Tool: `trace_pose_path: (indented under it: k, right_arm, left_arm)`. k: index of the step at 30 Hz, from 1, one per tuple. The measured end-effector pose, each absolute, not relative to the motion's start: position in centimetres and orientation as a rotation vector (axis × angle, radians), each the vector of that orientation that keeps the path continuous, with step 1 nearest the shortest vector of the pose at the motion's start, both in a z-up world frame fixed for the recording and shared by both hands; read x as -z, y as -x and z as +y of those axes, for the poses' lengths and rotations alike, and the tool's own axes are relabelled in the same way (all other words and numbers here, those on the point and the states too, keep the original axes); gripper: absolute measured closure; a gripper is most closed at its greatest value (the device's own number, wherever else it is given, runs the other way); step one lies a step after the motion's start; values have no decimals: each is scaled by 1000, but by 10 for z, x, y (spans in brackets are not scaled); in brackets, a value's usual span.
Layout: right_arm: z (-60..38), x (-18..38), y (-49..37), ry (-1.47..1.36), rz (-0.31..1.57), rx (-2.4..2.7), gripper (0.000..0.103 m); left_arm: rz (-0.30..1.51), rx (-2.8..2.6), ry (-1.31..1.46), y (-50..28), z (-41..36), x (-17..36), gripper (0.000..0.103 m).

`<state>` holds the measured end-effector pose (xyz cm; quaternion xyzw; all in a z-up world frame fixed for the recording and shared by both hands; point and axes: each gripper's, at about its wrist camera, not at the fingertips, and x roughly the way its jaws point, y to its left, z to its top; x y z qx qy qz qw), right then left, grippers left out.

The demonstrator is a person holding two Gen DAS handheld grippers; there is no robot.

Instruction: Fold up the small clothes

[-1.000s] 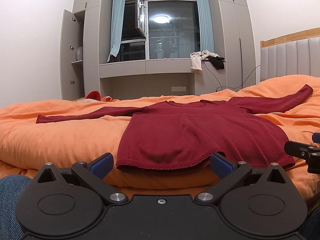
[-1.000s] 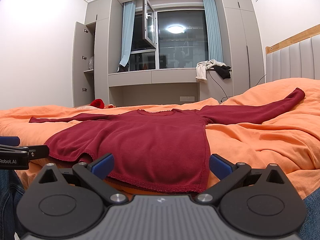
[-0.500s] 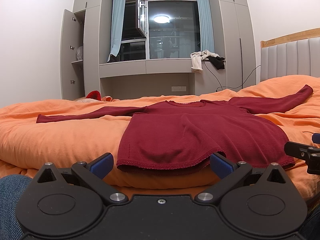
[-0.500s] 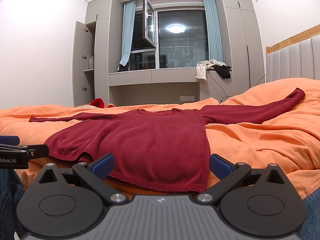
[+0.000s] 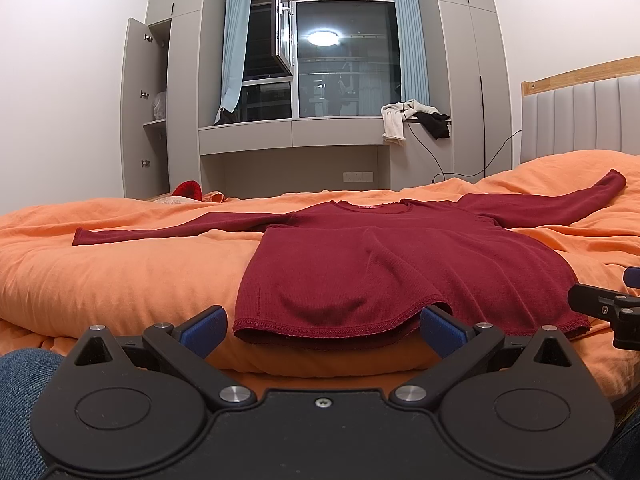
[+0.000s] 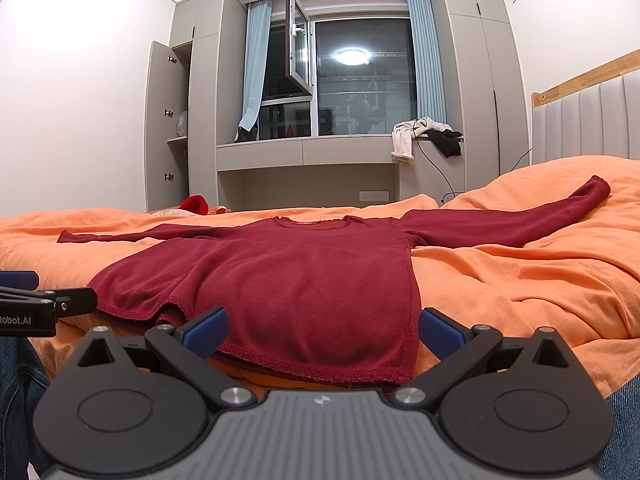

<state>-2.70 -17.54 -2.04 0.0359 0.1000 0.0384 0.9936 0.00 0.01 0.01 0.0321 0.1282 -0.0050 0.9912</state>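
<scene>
A dark red long-sleeved top (image 5: pixel 392 264) lies flat on an orange duvet (image 5: pixel 120 280), both sleeves spread out, hem toward me. It also shows in the right wrist view (image 6: pixel 288 280). My left gripper (image 5: pixel 322 326) is open, low at the bed's near edge, facing the hem's left part. My right gripper (image 6: pixel 322 326) is open, facing the hem's right corner. Neither touches the cloth. The right gripper's tip shows at the left view's right edge (image 5: pixel 600 308); the left one's tip shows at the right view's left edge (image 6: pixel 44 304).
A padded headboard (image 5: pixel 580 120) stands at the right. Beyond the bed are a grey window bench (image 5: pixel 296 136) with clothes (image 5: pixel 412 120) heaped on it, an open wardrobe (image 5: pixel 148 112) and a red item (image 5: pixel 186 190) at the far bedside. My jeans-clad legs (image 5: pixel 20 384) are below.
</scene>
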Motion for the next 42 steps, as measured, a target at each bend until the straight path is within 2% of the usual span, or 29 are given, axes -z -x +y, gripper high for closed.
trace_pose_path:
  k: [42]
  right_arm:
    - [-180, 23, 24, -133, 223, -90, 0]
  left_arm:
    - [299, 42, -75, -14, -1, 7, 1]
